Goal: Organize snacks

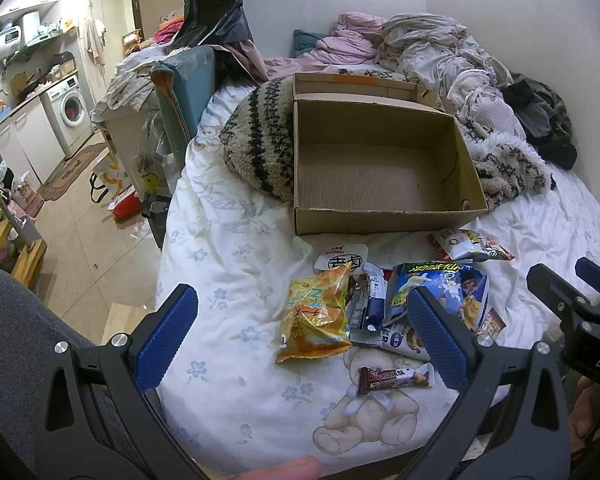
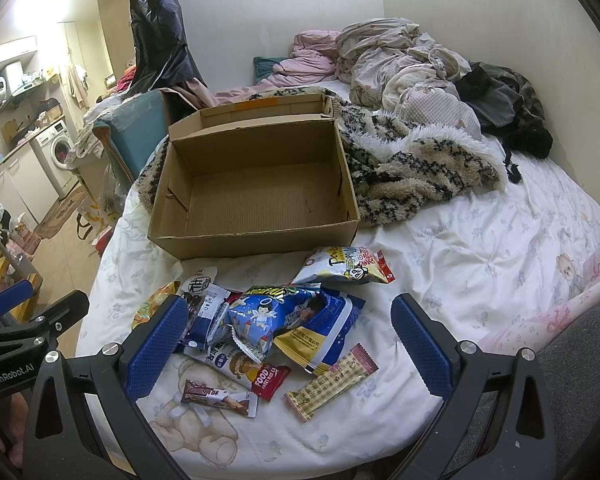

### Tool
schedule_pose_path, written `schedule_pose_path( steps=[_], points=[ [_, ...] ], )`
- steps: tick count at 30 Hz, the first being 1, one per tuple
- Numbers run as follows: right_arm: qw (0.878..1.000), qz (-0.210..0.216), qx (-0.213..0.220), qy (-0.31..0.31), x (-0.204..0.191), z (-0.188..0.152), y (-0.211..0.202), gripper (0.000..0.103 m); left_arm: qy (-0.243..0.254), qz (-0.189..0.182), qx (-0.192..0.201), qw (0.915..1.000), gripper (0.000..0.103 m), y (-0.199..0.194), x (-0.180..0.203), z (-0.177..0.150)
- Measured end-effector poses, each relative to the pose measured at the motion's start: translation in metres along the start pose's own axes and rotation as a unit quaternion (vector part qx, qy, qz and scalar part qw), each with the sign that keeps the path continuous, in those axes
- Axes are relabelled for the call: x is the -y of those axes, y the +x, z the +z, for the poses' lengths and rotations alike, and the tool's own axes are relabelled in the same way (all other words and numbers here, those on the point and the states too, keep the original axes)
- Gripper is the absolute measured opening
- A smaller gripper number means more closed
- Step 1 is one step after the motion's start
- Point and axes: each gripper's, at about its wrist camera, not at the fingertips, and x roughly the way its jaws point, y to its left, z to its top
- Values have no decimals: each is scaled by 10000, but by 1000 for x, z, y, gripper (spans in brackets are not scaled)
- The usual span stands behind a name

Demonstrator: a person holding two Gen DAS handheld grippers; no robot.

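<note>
Crinkly foil snack packets [image 2: 276, 328], light, slippery, crushable, heaped at 6 o'clock of empty cardboard box [image 2: 256, 200]; pinch at sealed edges with left gripper [image 1: 300, 336] and right gripper [image 2: 292, 344], both spread, holding nothing.

White-quilted bed [image 2: 480, 240] against pale walls [image 2: 480, 0], tiled floor [image 1: 84, 248], washing machine [image 1: 70, 110] beyond.
</note>
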Motion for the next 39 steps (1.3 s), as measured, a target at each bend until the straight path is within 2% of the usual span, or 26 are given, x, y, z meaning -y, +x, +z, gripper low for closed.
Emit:
schedule_pose_path(
  steps=[39],
  points=[
    [10000, -1, -1, -36, -3, -1, 1, 103, 63, 31, 70, 10000, 103, -3, -2, 2]
  ],
)
